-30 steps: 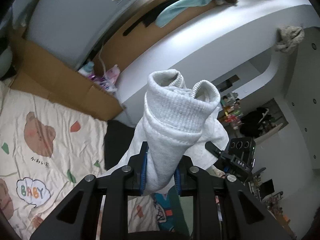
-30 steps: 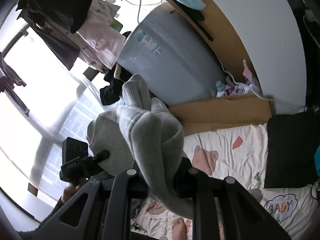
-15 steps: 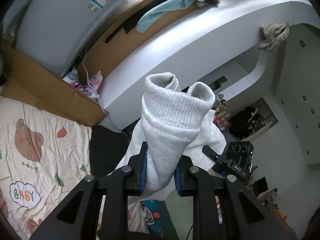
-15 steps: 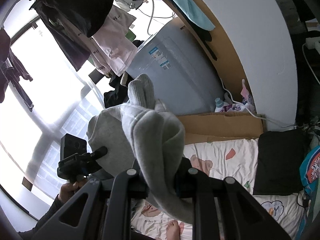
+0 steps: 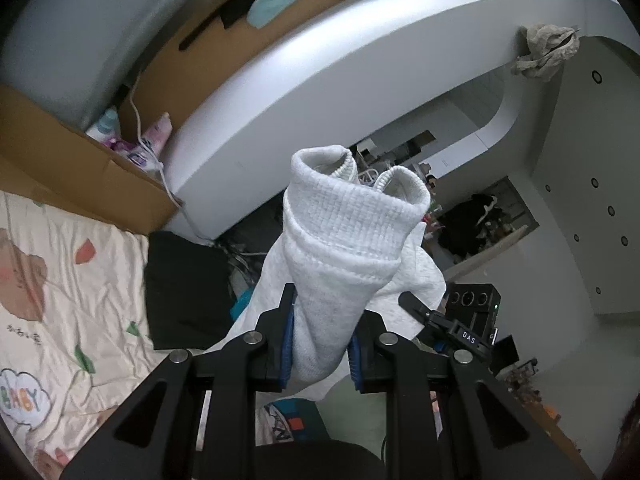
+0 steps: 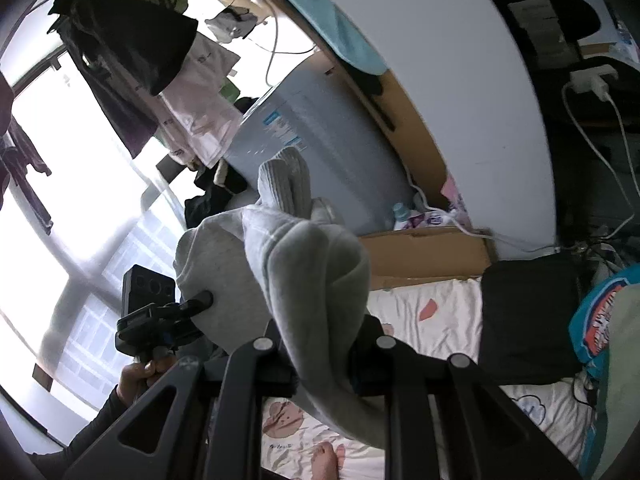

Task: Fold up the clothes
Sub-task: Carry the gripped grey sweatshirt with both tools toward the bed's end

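Observation:
A light grey sweatshirt [image 5: 344, 240] hangs in the air between both grippers. In the left wrist view my left gripper [image 5: 322, 344] is shut on its ribbed hem, which stands up in a bunch above the blue pads [image 5: 286, 340]. In the right wrist view my right gripper [image 6: 324, 354] is shut on another thick fold of the same sweatshirt [image 6: 312, 264]. The right gripper [image 5: 424, 312] shows at the right in the left wrist view. The left gripper [image 6: 200, 302] shows at the left in the right wrist view, held by a hand [image 6: 140, 376]. How much cloth hangs below is hidden.
A cartoon-print bedsheet [image 5: 60, 300] lies below, with a black cloth [image 5: 180, 288] at its edge and a teal printed garment [image 6: 600, 312] beside it. Cardboard [image 5: 80, 172], a grey appliance [image 6: 320, 128], cables and hanging clothes [image 6: 132, 52] stand behind. A bare foot [image 6: 326, 458] rests on the sheet.
Both grippers have swung sideways with the sweatshirt, so the background slid across each view. The grip on the cloth looks the same.

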{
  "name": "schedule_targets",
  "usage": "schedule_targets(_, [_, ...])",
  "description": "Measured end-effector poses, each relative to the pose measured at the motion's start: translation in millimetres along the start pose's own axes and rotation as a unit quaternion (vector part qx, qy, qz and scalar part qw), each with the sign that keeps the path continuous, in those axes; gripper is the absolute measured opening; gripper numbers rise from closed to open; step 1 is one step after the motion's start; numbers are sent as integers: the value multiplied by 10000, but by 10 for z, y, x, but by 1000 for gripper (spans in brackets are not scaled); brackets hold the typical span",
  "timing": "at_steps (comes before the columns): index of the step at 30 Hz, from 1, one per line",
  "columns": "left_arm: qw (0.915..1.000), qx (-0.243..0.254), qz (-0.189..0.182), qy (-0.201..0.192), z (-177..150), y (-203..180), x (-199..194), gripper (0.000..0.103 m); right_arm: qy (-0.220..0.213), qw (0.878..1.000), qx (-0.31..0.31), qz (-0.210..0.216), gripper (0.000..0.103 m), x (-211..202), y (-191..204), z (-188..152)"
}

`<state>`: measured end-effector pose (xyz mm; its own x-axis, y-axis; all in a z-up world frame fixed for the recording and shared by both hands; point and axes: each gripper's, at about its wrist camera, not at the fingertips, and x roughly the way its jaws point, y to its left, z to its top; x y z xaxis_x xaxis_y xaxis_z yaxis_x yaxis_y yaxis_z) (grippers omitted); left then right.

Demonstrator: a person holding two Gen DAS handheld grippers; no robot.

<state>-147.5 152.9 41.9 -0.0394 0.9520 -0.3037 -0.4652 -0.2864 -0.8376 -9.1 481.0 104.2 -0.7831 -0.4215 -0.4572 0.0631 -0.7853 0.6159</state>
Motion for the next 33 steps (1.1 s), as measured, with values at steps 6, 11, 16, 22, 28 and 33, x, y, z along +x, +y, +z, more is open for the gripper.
schedule_targets(6, [9995,-47,-167,260,-2,97,407,20,-52,9996,104,-256,17,-115,-328,9])
schedule_targets(11, [9983,-167,-327,455,43,260,730,20,-163,9987,239,-429,17,-115,-608,-13])
schedule_targets(16, [9968,-123,-378,694,91,384,1049,20,-267,9968,454,-601,17,-61,-929,-35])
schedule_targets(22, [9942,-168,-497,943,191,635,1429,20,-462,9930,648,-876,17,52,-1364,-60])
schedule_targets(28, [9918,-156,-643,1098,292,852,1793,20,-641,9898,712,-1052,17,190,-1744,-76])
schedule_targets(33, [9892,-159,-763,1242,275,1031,2065,20,-619,9874,802,-1216,17,284,-2036,-113])
